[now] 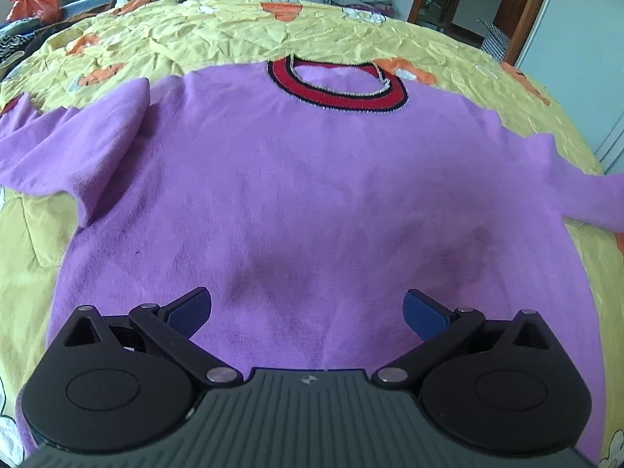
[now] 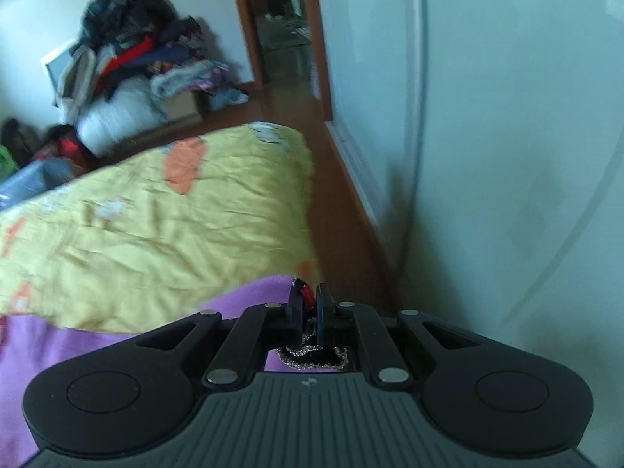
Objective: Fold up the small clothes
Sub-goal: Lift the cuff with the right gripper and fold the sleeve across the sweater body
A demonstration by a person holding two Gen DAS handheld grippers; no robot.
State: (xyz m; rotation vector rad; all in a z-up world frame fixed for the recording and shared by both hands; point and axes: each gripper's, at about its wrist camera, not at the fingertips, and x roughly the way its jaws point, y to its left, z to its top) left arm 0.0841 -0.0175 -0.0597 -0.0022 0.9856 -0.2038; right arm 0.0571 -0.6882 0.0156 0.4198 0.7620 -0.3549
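Black gripper parts fill the bottom of both views. From the left wrist, the left gripper [image 1: 308, 312] is seen with its blue pads [image 1: 189, 312] spread wide apart, and nothing is held between them. Just past them, a purple sweater [image 1: 296, 179] is laid out flat on a yellow bedspread [image 1: 218, 35] with orange patches. Its red collar [image 1: 335, 91] is at the far end, and one sleeve [image 1: 74, 144] is bunched up at the left side.

From the right wrist, the right gripper [image 2: 309, 304] is seen pinched tight on a red and dark bit of the sweater, maybe a cuff [image 2: 306, 294], though the view is blurred. A silver-edged trim [image 2: 312, 357] is seen behind the pads. Purple cloth [image 2: 78, 351] is draped from there to the left, over the bedspread [image 2: 163, 234].

Beyond the bed, a pile of clothes [image 2: 136, 54] is stacked by the wall. A brown floor [image 2: 335, 210], a white wall [image 2: 507, 117] and an open doorway [image 2: 280, 27] are seen to the right.
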